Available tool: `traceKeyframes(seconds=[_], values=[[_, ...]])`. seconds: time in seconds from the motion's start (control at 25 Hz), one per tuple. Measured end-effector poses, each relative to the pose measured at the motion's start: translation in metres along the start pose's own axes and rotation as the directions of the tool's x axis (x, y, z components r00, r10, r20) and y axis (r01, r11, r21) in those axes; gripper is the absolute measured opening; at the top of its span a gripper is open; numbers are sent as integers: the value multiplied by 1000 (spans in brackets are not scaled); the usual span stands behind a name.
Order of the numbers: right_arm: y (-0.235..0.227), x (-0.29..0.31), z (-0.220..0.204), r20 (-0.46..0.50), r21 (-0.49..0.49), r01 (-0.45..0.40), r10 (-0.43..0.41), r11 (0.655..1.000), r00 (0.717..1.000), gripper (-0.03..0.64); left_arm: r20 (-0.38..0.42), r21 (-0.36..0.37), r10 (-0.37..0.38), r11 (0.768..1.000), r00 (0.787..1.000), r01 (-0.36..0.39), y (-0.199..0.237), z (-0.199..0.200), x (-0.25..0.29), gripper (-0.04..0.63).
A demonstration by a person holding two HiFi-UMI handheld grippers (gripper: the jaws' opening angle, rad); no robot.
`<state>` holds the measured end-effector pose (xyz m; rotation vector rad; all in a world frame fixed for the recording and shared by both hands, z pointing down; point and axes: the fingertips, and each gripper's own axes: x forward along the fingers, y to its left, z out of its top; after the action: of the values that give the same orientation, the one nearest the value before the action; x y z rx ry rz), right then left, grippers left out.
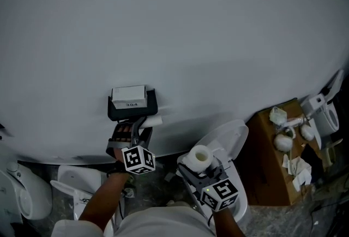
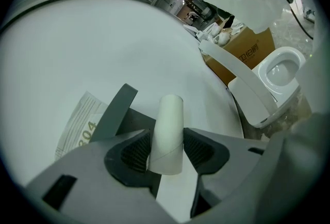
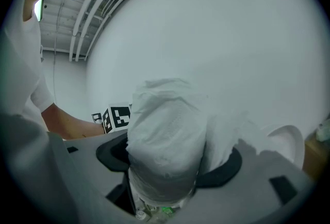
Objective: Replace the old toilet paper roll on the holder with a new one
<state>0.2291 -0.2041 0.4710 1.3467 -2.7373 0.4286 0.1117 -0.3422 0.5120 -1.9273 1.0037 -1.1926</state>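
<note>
A dark wall holder hangs on the white wall, and its grey arm shows in the left gripper view. My left gripper sits just below the holder, shut on the bare cardboard tube, which points away towards the wall. A full white toilet paper roll stands upright in my right gripper, whose jaws are closed on its sides. The right gripper is lower and to the right of the holder, over the toilet.
A white box marked 304 lies on top of the holder. A white toilet with its lid up is at the right. Beyond it stands a cardboard box topped with small white items. Another white fixture is at lower left.
</note>
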Motion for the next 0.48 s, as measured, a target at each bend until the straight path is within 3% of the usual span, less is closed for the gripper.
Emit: traceKeyframes(seconds=[0.48], values=[[-10, -31, -5, 20, 8, 93, -93, 996, 995, 325, 81, 31, -25, 999, 996, 22, -7, 48, 14, 187]])
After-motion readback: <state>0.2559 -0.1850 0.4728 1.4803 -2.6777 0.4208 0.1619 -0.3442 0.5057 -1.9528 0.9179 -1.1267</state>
